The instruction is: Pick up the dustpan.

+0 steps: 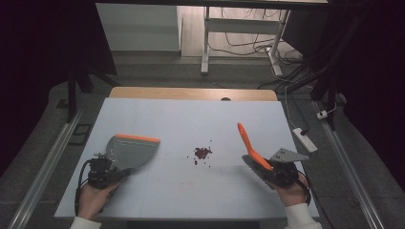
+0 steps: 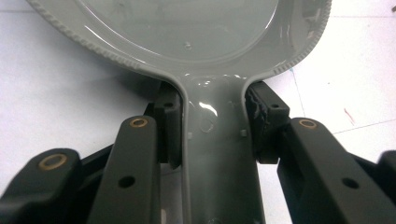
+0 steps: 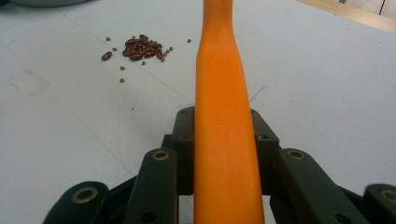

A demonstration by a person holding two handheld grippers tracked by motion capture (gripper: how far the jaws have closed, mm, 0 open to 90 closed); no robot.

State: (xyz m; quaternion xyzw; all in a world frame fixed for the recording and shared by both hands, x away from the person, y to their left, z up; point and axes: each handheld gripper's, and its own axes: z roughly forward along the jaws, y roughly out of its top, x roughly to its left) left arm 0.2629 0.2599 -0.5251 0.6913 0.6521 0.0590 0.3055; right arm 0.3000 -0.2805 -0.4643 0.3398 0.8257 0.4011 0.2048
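Observation:
A grey dustpan (image 1: 131, 151) with an orange lip lies flat on the white table (image 1: 191, 114) at the left. My left gripper (image 1: 119, 172) is shut on its handle; in the left gripper view the pads (image 2: 170, 126) press both sides of the dustpan (image 2: 187, 32) handle. At the right, my right gripper (image 1: 270, 168) is shut on a brush (image 1: 248, 143) whose orange handle points up and away and whose grey head is near the table. The brush handle (image 3: 219, 70) runs straight up between the right gripper (image 3: 224, 135) jaws. A small pile of red and green beans (image 1: 202, 153) (image 3: 140, 49) lies mid-table between the two tools.
A few stray beans lie scattered around the pile. The table's far edge is a wooden strip (image 1: 191, 93). A white power strip (image 1: 305, 139) lies on the floor to the right, and a desk frame with cables (image 1: 239, 43) stands beyond the table.

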